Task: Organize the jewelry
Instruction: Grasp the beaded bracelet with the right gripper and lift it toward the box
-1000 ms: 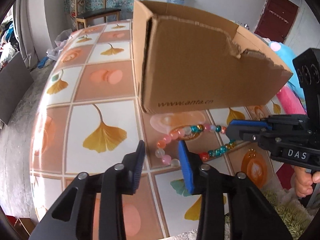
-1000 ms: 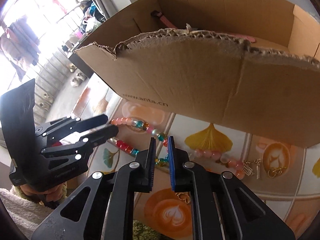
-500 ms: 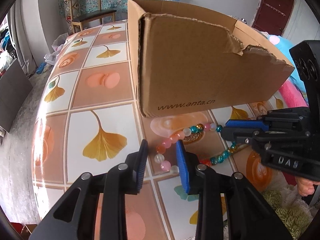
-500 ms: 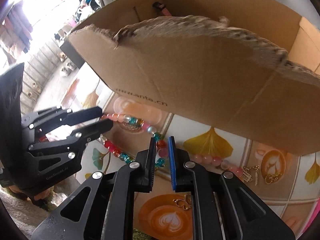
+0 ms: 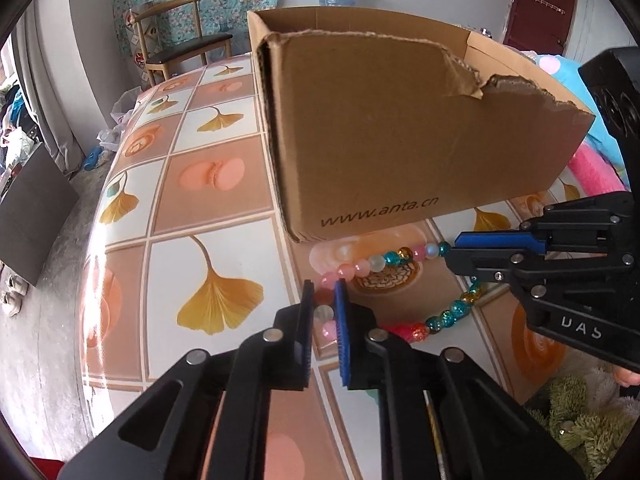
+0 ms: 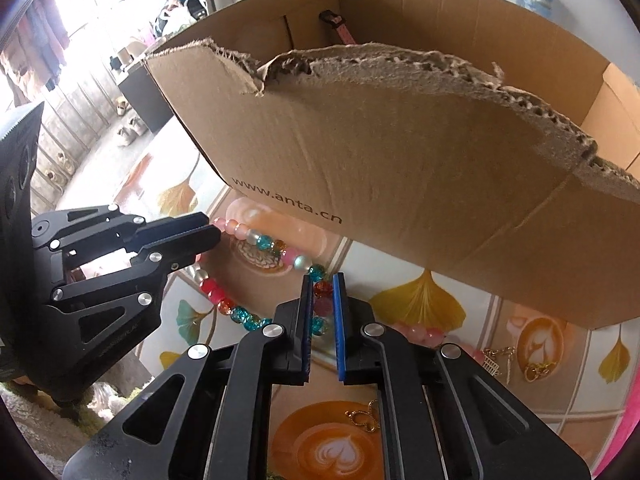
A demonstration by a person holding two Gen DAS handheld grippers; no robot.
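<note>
Both grippers now pinch the bead necklace [image 5: 394, 258]: the left gripper [image 5: 323, 312] has just closed on it, the right gripper [image 6: 322, 300] stays clamped. It lies beside the cardboard box [image 5: 400, 128], ready for lifting.

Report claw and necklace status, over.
Left claw shut on multicoloured glass-bead necklace. Right claw shut on its far side. Torn brown cardboard box directly ahead, wall high.

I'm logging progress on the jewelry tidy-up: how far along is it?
Done: a pink strap already lies in the cardboard box. In hand: left gripper and right gripper both clamp the beaded necklace. Left: gold earrings, a gold charm.
</note>
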